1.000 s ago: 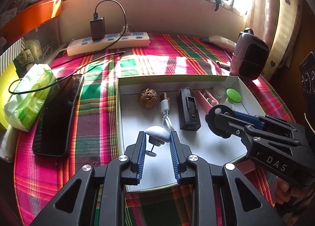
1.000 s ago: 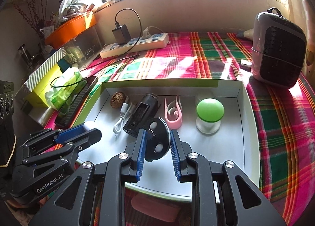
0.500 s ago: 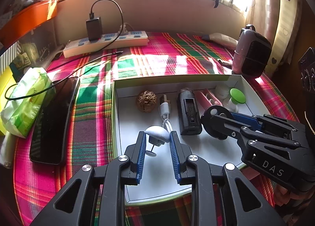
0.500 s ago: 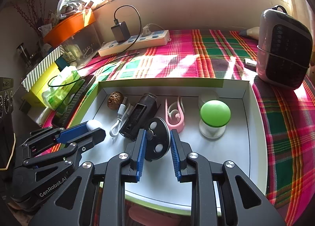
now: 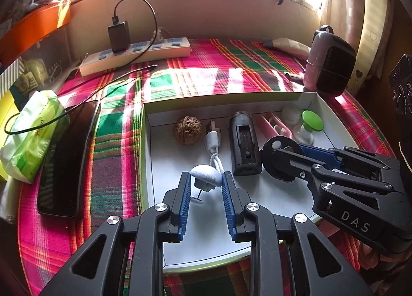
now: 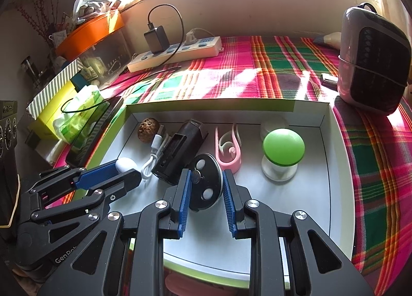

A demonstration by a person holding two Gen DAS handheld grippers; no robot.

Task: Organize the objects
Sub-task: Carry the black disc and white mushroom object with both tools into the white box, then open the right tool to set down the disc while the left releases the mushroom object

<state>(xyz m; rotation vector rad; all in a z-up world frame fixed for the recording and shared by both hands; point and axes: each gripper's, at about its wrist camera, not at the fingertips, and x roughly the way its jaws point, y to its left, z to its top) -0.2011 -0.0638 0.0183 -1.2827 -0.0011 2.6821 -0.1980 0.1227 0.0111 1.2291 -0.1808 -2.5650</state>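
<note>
Holding two small things over the white tray [image 5: 319,101], we are risking a drop from either hand. Our left gripper [image 5: 206,184] is clamping its fingers on a pale domed piece [image 5: 206,172] whose thin pin is pointing down; that rounded cap could be slipping out. Our right gripper [image 6: 206,184] is pinching a black disc [image 6: 206,182] by its edges, just beside the black case [image 6: 177,151] and pink clip [image 6: 228,149], which it could be knocking.
</note>
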